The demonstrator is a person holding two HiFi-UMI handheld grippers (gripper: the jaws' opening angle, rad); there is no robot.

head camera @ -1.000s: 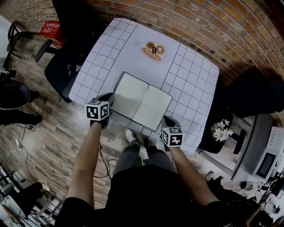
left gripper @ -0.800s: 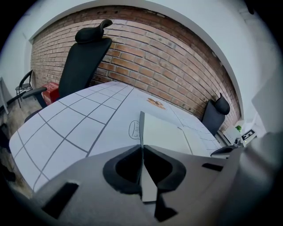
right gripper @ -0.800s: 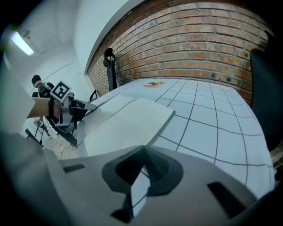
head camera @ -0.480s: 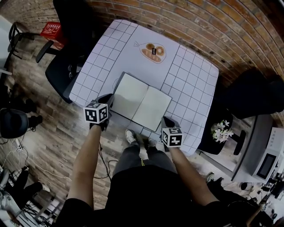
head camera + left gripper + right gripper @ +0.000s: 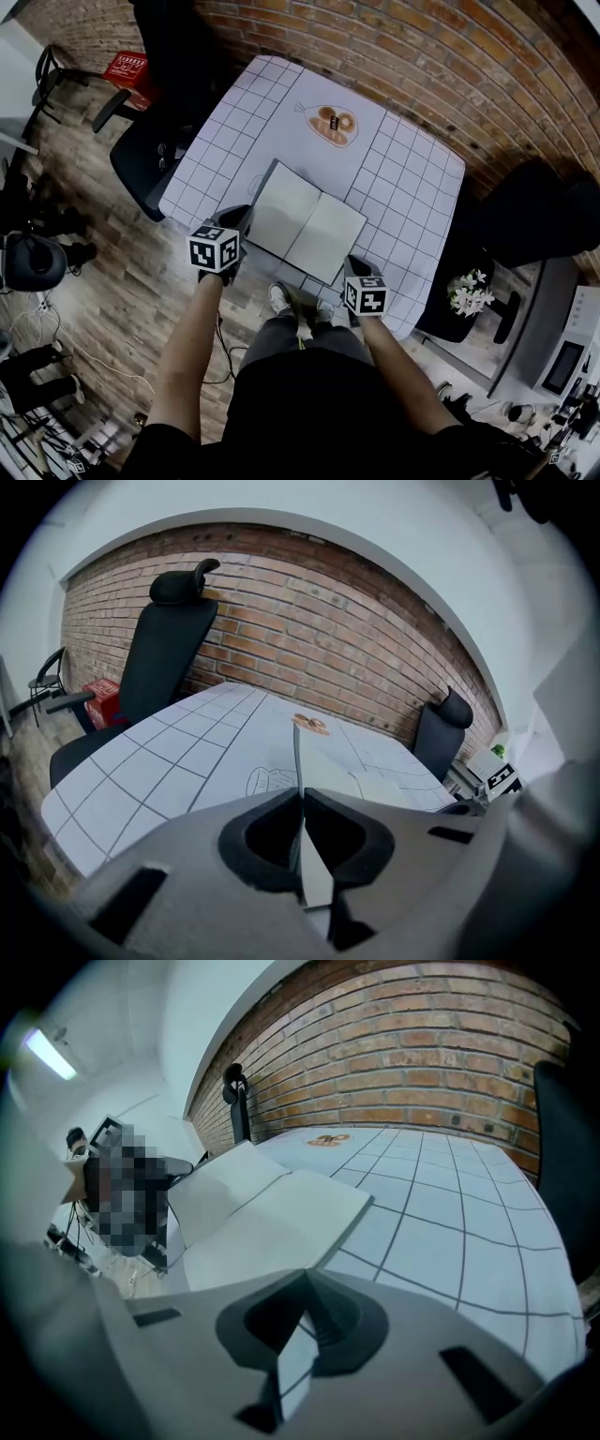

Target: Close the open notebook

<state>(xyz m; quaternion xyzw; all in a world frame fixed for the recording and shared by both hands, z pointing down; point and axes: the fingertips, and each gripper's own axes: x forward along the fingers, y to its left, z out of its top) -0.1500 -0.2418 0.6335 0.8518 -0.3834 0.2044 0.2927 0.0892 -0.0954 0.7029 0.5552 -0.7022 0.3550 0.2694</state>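
At the far left, a black office chair (image 5: pixel 150 155) stands against the left edge of the desk (image 5: pixel 403 178), which has a white top with a dark grid. Next comes the left claw (image 5: pixel 240 216), at the left near edge of the notebook (image 5: pixel 309 225). In the left gripper view this claw (image 5: pixel 300 794) has its jaws pressed together on the thin edge of the notebook's left half, which shows there edge-on. The notebook lies open in the near middle of the desk with blank pages. In the right gripper view its left half seems tilted up, while the right half lies flat. Behind it, well apart, lies a clear bag of pastries (image 5: pixel 335 123). The right claw (image 5: pixel 352 265) is just beside the notebook's near right corner, and its jaws (image 5: pixel 300 1279) meet at the tips. At the far right, white flowers (image 5: pixel 466 286) stand off the desk.
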